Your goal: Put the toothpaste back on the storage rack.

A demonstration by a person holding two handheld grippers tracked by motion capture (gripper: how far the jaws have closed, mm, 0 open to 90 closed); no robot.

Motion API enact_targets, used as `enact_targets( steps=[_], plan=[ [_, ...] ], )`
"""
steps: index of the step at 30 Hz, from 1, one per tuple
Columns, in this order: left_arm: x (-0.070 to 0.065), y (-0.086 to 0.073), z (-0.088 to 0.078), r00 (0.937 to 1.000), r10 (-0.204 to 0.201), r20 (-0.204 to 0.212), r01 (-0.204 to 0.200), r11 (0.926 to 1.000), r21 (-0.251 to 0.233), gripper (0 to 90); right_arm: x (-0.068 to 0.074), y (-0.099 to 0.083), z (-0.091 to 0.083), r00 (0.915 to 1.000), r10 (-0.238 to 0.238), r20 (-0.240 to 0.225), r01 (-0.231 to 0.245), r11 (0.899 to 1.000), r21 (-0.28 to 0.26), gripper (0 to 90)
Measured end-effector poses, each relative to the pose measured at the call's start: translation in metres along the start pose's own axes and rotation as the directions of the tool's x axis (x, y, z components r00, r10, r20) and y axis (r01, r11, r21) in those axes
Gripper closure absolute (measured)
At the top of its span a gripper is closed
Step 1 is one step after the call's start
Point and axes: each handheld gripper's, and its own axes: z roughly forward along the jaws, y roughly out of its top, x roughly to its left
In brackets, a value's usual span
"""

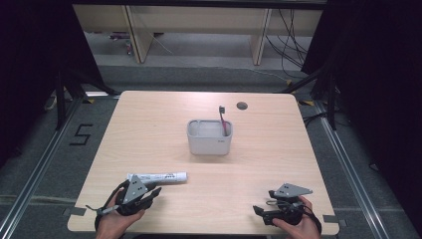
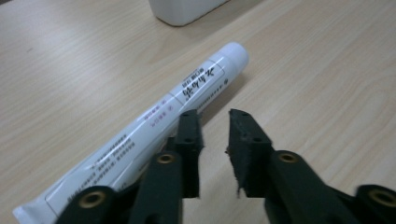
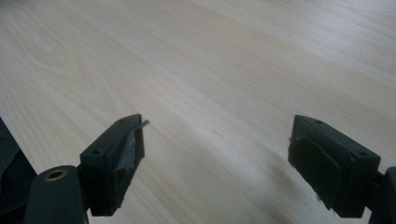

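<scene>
1. At the near left corner of the wooden table (image 1: 149, 124), the person's left hand (image 1: 112, 221) holds the left gripper (image 1: 154, 191). Its jaws stand a narrow gap apart with nothing between them, just beside the toothpaste tube (image 1: 158, 177).
2. The toothpaste tube lies flat on the table just beyond that gripper, cap end toward the right in the high view. In the left gripper view the tube (image 2: 154, 126) is white and glossy, with a rounded white cap, thin outlined panels, black script near the cap and small pink and grey print further down. The left-hand jaw sits right beside it; I cannot tell whether they touch.
3. Mid-table stands a pale grey rectangular holder (image 1: 209, 137), with a toothbrush (image 1: 223, 119) leaning in its right end, its handle pink or red and its head dark at the top.
4. At the near right, the right hand (image 1: 298, 224) holds the right gripper (image 1: 258, 210). In its own view the jaws are spread wide over bare wood.
</scene>
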Motion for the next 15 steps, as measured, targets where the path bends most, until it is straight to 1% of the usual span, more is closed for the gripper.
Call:
enact_targets(
  steps=[1, 2, 4, 5, 6, 7, 8, 9, 10, 11, 13, 14, 15],
  plan=[
    [0.000, 0.003, 0.003, 0.9999, 0.013, 0.000, -0.013, 0.9998, 0.015, 82.1, 0.000, 0.000, 0.001, 0.9999, 0.008, -0.012, -0.008, 1.000, 0.000, 19.4],
    [0.000, 0.005, 0.005, 0.9999, 0.012, 0.003, -0.012, 0.9998, 0.015, 85.6, 0.000, 0.000, 0.001, 1.0000, 0.001, -0.004, -0.001, 1.000, -0.005, 19.5],
    [-0.001, 0.010, 0.012, 0.9998, 0.019, 0.008, -0.019, 0.9996, 0.020, 89.2, -0.001, 0.000, 0.000, 0.9999, -0.001, -0.012, 0.002, 1.000, 0.008, 19.8],
    [0.000, 0.015, 0.017, 0.9981, 0.061, 0.011, -0.061, 0.9980, 0.014, 89.4, -0.001, 0.000, 0.001, 0.9999, -0.003, -0.013, 0.003, 1.000, 0.004, 20.2],
    [-0.001, 0.017, 0.019, 0.9976, 0.067, 0.014, -0.068, 0.9976, 0.016, 89.5, -0.001, 0.000, 0.001, 0.9999, -0.006, -0.013, 0.006, 1.000, 0.008, 20.5],
    [-0.002, 0.019, 0.022, 0.9977, 0.066, 0.015, -0.066, 0.9976, 0.019, 89.5, -0.001, 0.000, 0.001, 0.9999, -0.005, -0.016, 0.005, 1.000, 0.008, 20.6],
    [-0.003, 0.022, 0.024, 0.9976, 0.067, 0.019, -0.068, 0.9975, 0.020, 89.5, -0.002, 0.000, 0.002, 0.9999, -0.011, -0.002, 0.011, 1.000, -0.002, 20.6],
    [-0.003, 0.025, 0.027, 0.9977, 0.065, 0.021, -0.065, 0.9977, 0.018, 89.6, -0.001, 0.000, 0.003, 0.9995, 0.005, -0.030, -0.005, 1.000, -0.001, 20.6],
    [-0.003, 0.027, 0.029, 0.9969, 0.076, 0.019, -0.076, 0.9968, 0.023, 89.6, -0.002, 0.000, 0.003, 0.9989, 0.003, -0.047, -0.002, 1.000, 0.012, 20.7],
    [-0.003, 0.029, 0.032, 0.9983, 0.055, 0.020, -0.055, 0.9984, 0.013, 89.6, -0.002, 0.000, 0.003, 0.9988, 0.003, -0.048, -0.002, 1.000, 0.013, 20.7],
    [0.000, 0.032, 0.036, 0.9973, 0.070, 0.022, -0.070, 0.9973, 0.021, 89.6, -0.001, 0.000, 0.002, 0.9990, 0.002, -0.045, -0.002, 1.000, 0.009, 20.9],
    [0.000, 0.033, 0.038, 0.9982, 0.057, 0.019, -0.057, 0.9980, 0.027, 89.6, -0.002, 0.000, 0.002, 0.9994, -0.012, -0.033, 0.012, 1.000, 0.006, 20.9],
    [0.001, 0.034, 0.040, 0.9977, 0.064, 0.022, -0.065, 0.9975, 0.027, 89.6, -0.001, -0.001, 0.003, 0.9997, -0.021, -0.016, 0.021, 1.000, 0.001, 21.0]
  ],
)
